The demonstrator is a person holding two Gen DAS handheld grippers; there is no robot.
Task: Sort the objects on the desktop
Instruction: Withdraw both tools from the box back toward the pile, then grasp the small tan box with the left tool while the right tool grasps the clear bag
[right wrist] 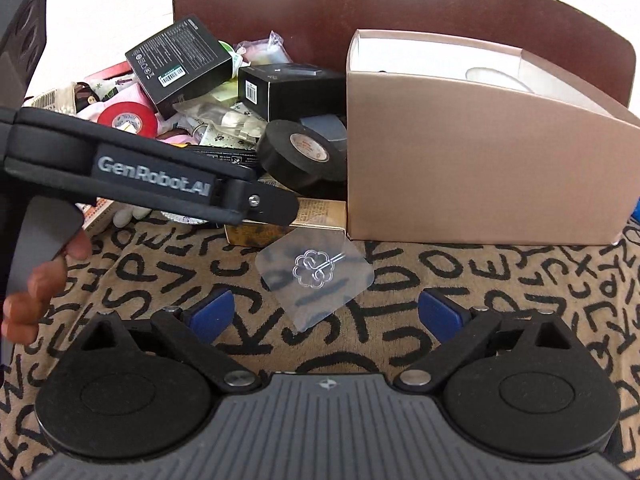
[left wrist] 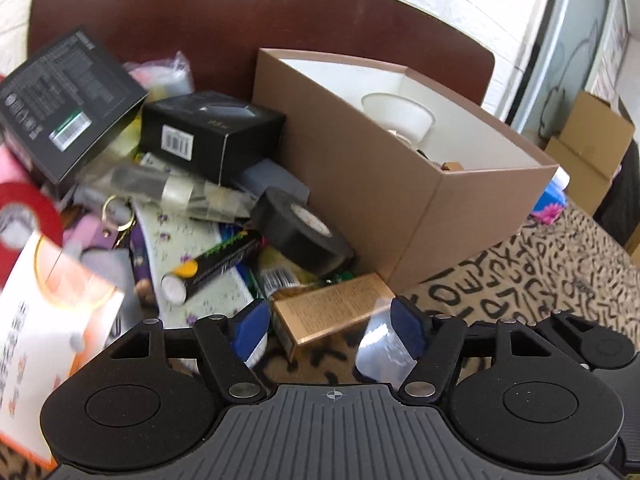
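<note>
On the far left of the pile lies a red tape roll (right wrist: 127, 117). Behind it, a flat black box with a barcode sticker (right wrist: 180, 65) leans on the heap. A little to the right sits a smaller black box (left wrist: 212, 136), also with a white barcode sticker. In front of that box is a battery (left wrist: 216, 266). It is black with a yellow band and a silver end, and it lies on its side on some paper.

Next comes a black tape roll (left wrist: 304, 230). It is fat and dark, with a pale ring and red print in the middle. It leans just beside the brown cardboard box (left wrist: 404, 216).

A small gold box (left wrist: 332, 312) lies in front of the tape, with tiny writing on top. The left gripper (left wrist: 330, 326) hangs right over it with its blue fingers wide apart and nothing squeezed between them.

A clear see-through sticker hook (right wrist: 316, 276) lies flat on the cloth with black squiggly letters (right wrist: 500, 292), near the gold box. A little flower shape shows in its middle.

The right gripper (right wrist: 326, 314) is open too, holding nothing, with the clear hook just ahead of its fingers.

The brown cardboard box stands open on the right, white inside, with a white cup (left wrist: 400, 114) in it.
</note>
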